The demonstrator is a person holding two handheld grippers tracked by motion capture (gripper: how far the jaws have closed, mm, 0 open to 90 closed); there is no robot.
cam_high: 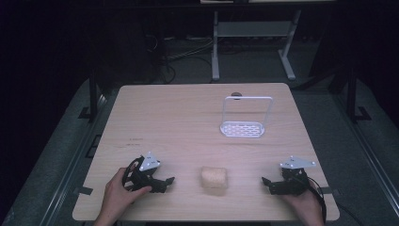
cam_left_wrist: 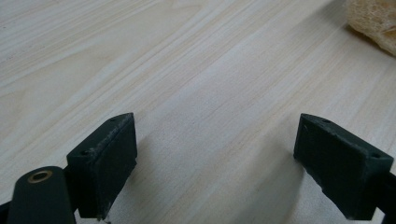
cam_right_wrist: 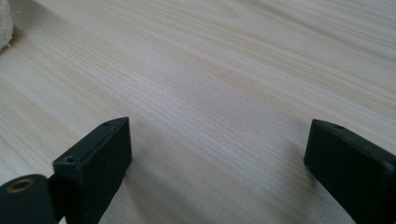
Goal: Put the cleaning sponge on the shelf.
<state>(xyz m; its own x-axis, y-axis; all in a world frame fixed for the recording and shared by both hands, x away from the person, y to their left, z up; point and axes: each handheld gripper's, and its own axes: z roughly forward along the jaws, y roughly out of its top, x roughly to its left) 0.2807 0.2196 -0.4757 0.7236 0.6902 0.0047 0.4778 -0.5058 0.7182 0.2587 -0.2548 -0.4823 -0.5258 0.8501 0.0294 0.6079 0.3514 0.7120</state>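
A pale beige sponge [cam_high: 214,179] lies on the wooden table [cam_high: 188,117] near its front edge, between the two hands. My left gripper [cam_high: 168,181] rests on the table to the sponge's left, open, jaws pointing toward it. In the left gripper view its jaws [cam_left_wrist: 215,158] stand wide apart over bare wood, with the sponge [cam_left_wrist: 373,21] at the top right corner. My right gripper [cam_high: 265,182] rests to the sponge's right, open and empty. In the right gripper view the jaws [cam_right_wrist: 217,163] are spread over bare wood, and an edge of the sponge [cam_right_wrist: 4,23] shows at the top left.
A white perforated tray with a tall wire handle [cam_high: 244,120] stands on the table behind the sponge, right of centre. A white desk frame [cam_high: 249,42] and cables lie on the dark floor beyond the far edge.
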